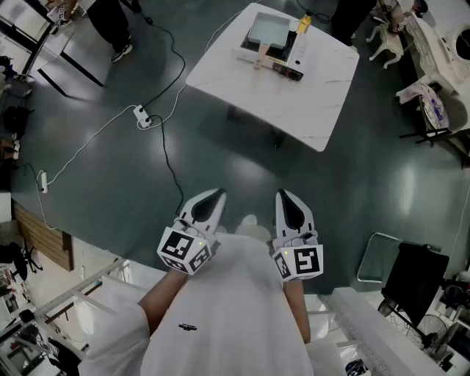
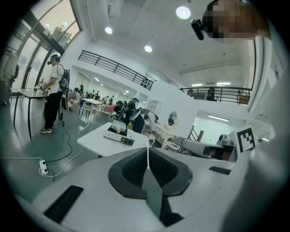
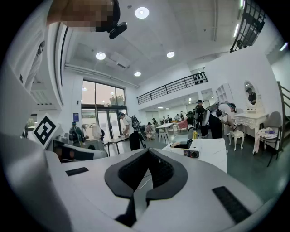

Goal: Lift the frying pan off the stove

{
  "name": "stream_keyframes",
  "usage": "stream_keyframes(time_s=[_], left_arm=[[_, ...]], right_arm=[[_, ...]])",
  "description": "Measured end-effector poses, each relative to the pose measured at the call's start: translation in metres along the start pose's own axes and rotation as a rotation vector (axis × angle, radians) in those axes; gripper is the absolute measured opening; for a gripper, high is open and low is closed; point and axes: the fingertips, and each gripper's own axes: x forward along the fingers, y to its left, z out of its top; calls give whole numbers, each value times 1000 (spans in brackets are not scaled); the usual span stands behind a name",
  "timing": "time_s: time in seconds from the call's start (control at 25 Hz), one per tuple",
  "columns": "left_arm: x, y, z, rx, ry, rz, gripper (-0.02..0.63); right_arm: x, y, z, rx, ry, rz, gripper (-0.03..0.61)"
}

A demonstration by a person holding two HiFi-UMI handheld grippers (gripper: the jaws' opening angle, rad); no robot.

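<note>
The task has not yet started. The left gripper and right gripper hang near the body, jaws pressed together and empty. What looks like the frying pan sits on the far table, well apart. The next move likely means stepping closer and spreading a claw for its handle.

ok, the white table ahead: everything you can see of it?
The white table stands on the dark floor ahead of the person, corner-on in the head view. Its square top is flat, level, smooth white with faint marbling. Near its far edge sit a flat appliance with a pale square top, a yellow bottle and a wooden handle. The rest is bare; its legs are in shadow.
</note>
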Motion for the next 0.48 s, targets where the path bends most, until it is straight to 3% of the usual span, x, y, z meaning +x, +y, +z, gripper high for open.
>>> stream_keyframes(time_s=[0.28,0.48], left_arm=[[-26,-1,21,5,-57,-17,8],[-26,-1,25,7,-78,-2,8]], right_arm=[[-4,39,4,-30,10,19,-2],[-11,33,2,-32,29,2,-2]])
